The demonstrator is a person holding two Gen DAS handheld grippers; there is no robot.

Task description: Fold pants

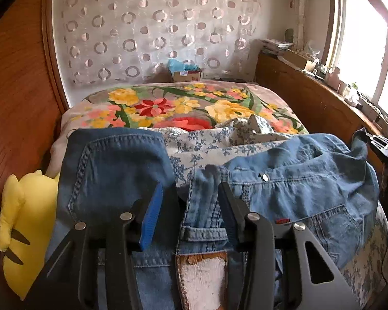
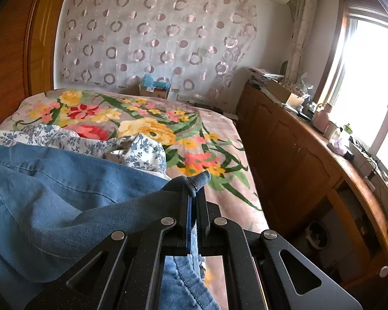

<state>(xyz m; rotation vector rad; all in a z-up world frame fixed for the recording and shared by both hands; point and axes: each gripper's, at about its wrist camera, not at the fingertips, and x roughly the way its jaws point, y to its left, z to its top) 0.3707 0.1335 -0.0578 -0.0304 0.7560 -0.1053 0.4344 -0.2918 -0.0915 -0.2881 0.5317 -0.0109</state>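
Blue denim pants (image 1: 284,170) lie bunched on the bed, waistband and brown leather patch (image 1: 203,273) nearest me, a folded part at the left (image 1: 113,165). My left gripper (image 1: 191,199) is open, its blue-padded fingers (image 1: 151,217) straddling the waistband by a belt loop, jaws apart around it without pinching. In the right wrist view the pants (image 2: 64,193) spread to the left. My right gripper (image 2: 194,196) is shut on a denim edge (image 2: 198,179) that pokes up between the fingertips. The right gripper shows at the far right of the left wrist view (image 1: 382,144).
The bed carries a floral blanket (image 1: 183,106) and a blue-flowered white sheet (image 1: 207,144). A yellow plush toy (image 1: 25,227) lies at the left edge. A wooden cabinet (image 2: 310,160) with clutter runs along the right under the window. A wooden wardrobe (image 1: 18,90) stands at the left.
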